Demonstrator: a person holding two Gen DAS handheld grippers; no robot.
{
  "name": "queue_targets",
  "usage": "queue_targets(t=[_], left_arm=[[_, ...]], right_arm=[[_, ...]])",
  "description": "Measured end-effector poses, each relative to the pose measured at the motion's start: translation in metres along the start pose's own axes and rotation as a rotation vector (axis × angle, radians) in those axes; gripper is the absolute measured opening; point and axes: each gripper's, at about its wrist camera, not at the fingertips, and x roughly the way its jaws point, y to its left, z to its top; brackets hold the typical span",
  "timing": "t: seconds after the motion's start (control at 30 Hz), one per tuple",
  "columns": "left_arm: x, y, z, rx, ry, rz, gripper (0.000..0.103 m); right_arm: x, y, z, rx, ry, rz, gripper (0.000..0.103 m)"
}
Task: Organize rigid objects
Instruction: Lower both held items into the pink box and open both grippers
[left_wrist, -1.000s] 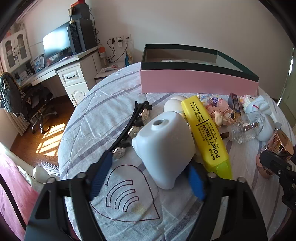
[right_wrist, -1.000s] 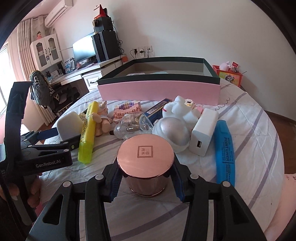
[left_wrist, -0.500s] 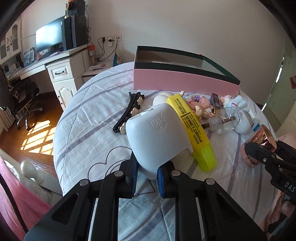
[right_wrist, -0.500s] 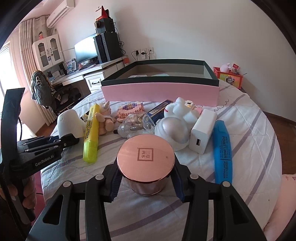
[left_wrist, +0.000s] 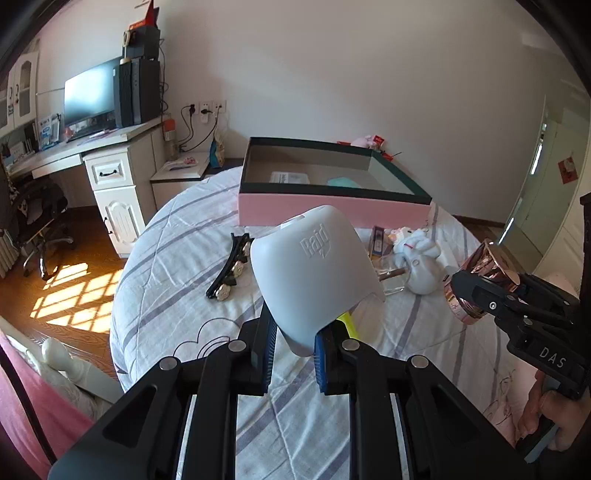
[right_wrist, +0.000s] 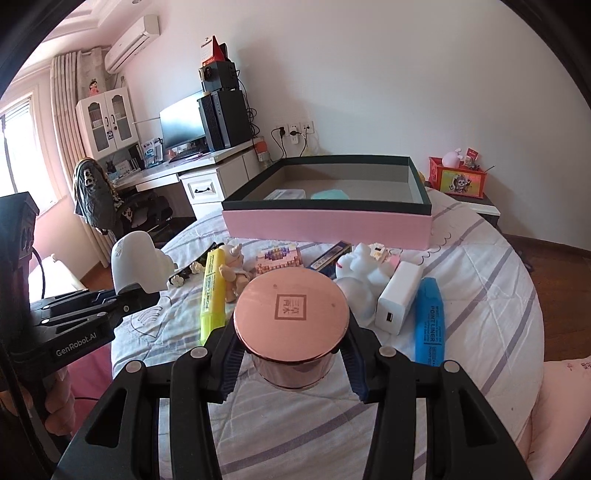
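Against the far wall, a white desk (left_wrist: 110, 155) with a dark monitor (left_wrist: 88, 94) and a black computer tower (left_wrist: 138, 90) on top. Beside it, a black office chair (left_wrist: 35, 218) on sunlit wooden floor (left_wrist: 55, 295). High up, an air conditioner (right_wrist: 133, 44); below it, a white glass-door cabinet (right_wrist: 107, 122). Near the window, beige curtains (right_wrist: 64, 110).

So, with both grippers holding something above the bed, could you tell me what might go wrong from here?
1. The left gripper pinches only the narrow lower edge of the white Raid device; its bulk overhangs, so it may pivot or slip out.
2. The right gripper clamps the smooth rose-gold jar, which looks slippery.
3. The pink box sits beyond the clutter; a dropped item could hit the white charger or the blue highlighter.
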Motion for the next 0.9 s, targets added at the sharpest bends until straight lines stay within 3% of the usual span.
queue_targets(t=[0.23, 0.43, 0.67, 0.9], left_arm=[[0.005, -0.023, 0.044, 0.068, -0.047, -0.036, 0.017], [0.045, -0.039, 0.094, 0.127, -0.041, -0.051, 0.017], [0.128, -0.048, 0.15, 0.163, 0.063, -0.048, 0.017], [0.2, -0.047, 0.164, 0.181, 0.184, -0.033, 0.017]], right_arm=[[-0.008, -0.003, 0.035, -0.035, -0.052, 0.011, 0.048], [0.011, -0.019, 0.078, -0.073, -0.065, -0.015, 0.048], [0.069, -0.047, 0.129, -0.1, -0.001, -0.05, 0.048], [0.142, -0.086, 0.137, -0.044, 0.134, -0.079, 0.048]])
